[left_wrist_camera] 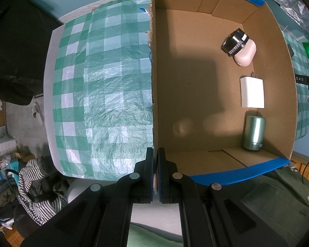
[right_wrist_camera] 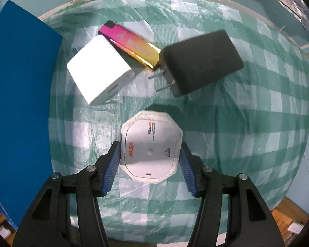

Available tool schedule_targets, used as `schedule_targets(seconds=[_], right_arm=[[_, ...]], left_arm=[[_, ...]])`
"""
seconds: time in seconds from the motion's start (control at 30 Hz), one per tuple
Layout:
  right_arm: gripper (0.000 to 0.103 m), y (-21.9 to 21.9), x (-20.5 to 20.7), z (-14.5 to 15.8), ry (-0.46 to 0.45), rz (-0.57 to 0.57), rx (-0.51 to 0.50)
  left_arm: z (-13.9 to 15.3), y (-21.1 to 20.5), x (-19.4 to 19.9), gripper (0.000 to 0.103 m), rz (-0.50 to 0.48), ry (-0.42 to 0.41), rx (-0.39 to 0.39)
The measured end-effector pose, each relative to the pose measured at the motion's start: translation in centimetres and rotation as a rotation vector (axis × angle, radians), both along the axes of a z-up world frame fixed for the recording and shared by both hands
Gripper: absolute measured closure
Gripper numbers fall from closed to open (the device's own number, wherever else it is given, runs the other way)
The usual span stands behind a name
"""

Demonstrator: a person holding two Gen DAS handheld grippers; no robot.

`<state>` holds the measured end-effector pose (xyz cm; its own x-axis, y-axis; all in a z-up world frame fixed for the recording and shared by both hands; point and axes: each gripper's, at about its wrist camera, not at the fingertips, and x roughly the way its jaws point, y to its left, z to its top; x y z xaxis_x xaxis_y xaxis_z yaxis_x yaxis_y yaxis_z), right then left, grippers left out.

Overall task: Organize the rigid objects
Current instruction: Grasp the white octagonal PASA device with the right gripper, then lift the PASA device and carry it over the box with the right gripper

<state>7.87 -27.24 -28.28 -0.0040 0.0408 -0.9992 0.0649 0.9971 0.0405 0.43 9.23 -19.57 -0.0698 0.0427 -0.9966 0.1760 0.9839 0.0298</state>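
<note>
The left gripper (left_wrist_camera: pixel 156 173) is clamped on the cardboard box's (left_wrist_camera: pixel 195 86) near wall, its pads pressed to either side of the torn edge. Inside the box lie a lens-like black-and-silver ring on a pinkish case (left_wrist_camera: pixel 239 48), a white block (left_wrist_camera: pixel 252 92) and a pale green cylinder (left_wrist_camera: pixel 254 132).

The right gripper (right_wrist_camera: pixel 149 164) stands half open around the white octagonal disc (right_wrist_camera: pixel 151 150) on the checked desk (right_wrist_camera: pixel 247 133); motion blur hides whether the blue pads touch its sides. Beyond lie a white charger (right_wrist_camera: pixel 101 70), a pink-gold lighter (right_wrist_camera: pixel 131 45) and a black plug adapter (right_wrist_camera: pixel 201 61), all blurred.
</note>
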Motion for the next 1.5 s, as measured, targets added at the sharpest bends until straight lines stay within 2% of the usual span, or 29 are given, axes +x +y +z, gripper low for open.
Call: schedule_targets(seconds=[0.2, 0.4, 0.6, 0.93, 1.3, 1.5], right_arm=[[0.048, 1.1, -0.9, -0.3, -0.033, -0.008, -0.04], [0.049, 1.0, -1.9, 0.1, -0.037, -0.003, -0.019], [0.049, 0.7, -2.5, 2.1, -0.064, 0.046, -0.013], [0.049, 1.6, -3.3, 7.2, -0.111, 0.097, 0.019], [0.049, 4.5, -2.7, 12.9, -0.179, 0.188, 0.064], [0.049, 7.0, -1.9, 14.0, -0.21, 0.259, 0.084]], left_arm=[[0.0, 0.0, 0.0, 0.1, 0.001, 0.0, -0.002], [0.0, -0.1, 0.1, 0.1, 0.001, 0.0, -0.001], [0.0, -0.1, 0.1, 0.1, 0.001, 0.0, -0.003], [0.0, 0.0, 0.1, 0.1, 0.001, 0.0, -0.002], [0.0, -0.1, 0.1, 0.1, 0.003, -0.001, -0.003], [0.0, -0.1, 0.1, 0.1, 0.003, -0.001, -0.003]])
